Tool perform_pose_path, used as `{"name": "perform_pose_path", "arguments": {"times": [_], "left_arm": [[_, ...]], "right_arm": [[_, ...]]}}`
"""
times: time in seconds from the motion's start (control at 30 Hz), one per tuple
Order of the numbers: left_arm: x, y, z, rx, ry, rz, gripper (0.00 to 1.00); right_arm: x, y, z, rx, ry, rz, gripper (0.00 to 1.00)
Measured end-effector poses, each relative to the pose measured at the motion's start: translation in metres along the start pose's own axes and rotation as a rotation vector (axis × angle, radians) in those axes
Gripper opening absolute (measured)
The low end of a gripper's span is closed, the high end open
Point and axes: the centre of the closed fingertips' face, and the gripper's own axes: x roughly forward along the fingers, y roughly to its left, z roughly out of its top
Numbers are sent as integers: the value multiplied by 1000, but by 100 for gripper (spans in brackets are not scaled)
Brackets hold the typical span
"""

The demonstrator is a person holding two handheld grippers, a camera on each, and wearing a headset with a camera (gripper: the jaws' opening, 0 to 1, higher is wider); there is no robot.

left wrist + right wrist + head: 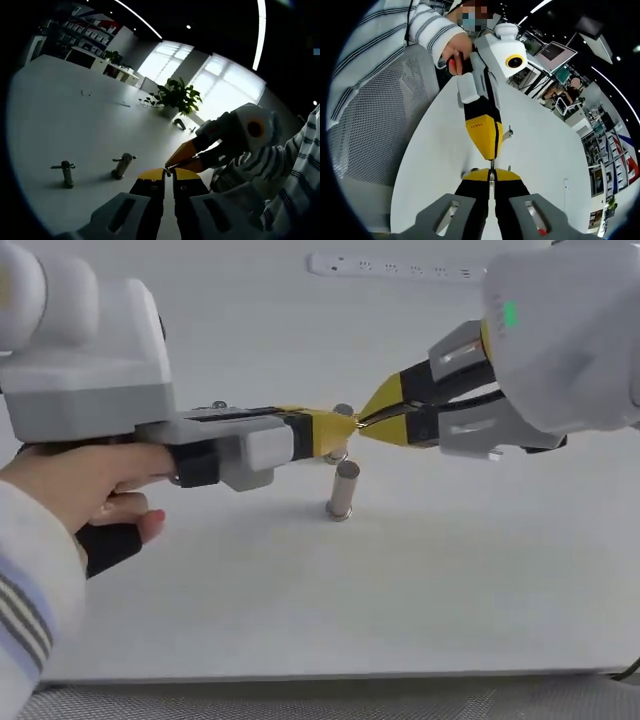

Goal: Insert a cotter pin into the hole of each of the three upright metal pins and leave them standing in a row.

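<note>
Together, left hand-held gripper (pixel 346 426) and right hand-held gripper (pixel 364 423) pinch one cotter pin (pixel 491 173) — jaw lettering (pixel 481 126) illegible.

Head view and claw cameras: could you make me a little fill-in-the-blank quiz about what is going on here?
1. The tips of the left claw and the right claw are coloured ____.
2. Both claws are ____ on one thin cotter pin.
3. In the left gripper view, ____ metal pins already carry a cotter pin each.
4. In the head view, the front pin stands ____ on the white table.

Missing words: yellow; shut; two; upright.
</note>
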Motion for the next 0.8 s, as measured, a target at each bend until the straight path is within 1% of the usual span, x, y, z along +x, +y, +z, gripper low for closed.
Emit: {"name": "perform_pose_path", "arguments": {"times": [0.13,0.17,0.2,0.33,0.47,0.53,0.63,0.7,0.77,0.8], "left_arm": [[0,2,2,-20,-13,4,0],[-1,1,2,-22,-15,-1,0],[-1,0,2,-21,-13,-11,0],[-1,2,1,-28,-10,-10,0],[-2,3,0,-63,-10,-4,0],[-2,3,1,-41,-13,-6,0],[-2,3,1,-45,-7,-2,0],[-2,4,1,-71,-5,3,0],[-2,6,-1,-103,11,8,0],[-3,7,-1,-92,8,8,0]], "right_arm": [[0,1,1,7,-7,-4,0],[0,0,1,9,-7,-6,0],[0,0,1,14,-10,-6,0],[1,2,2,13,-9,-4,0],[2,2,2,9,-7,-6,0],[2,2,3,8,-9,-7,0],[2,2,4,7,-15,-9,0],[2,2,4,9,-13,-13,0],[3,3,3,6,-9,-10,0],[3,4,3,2,-8,-11,0]]}}
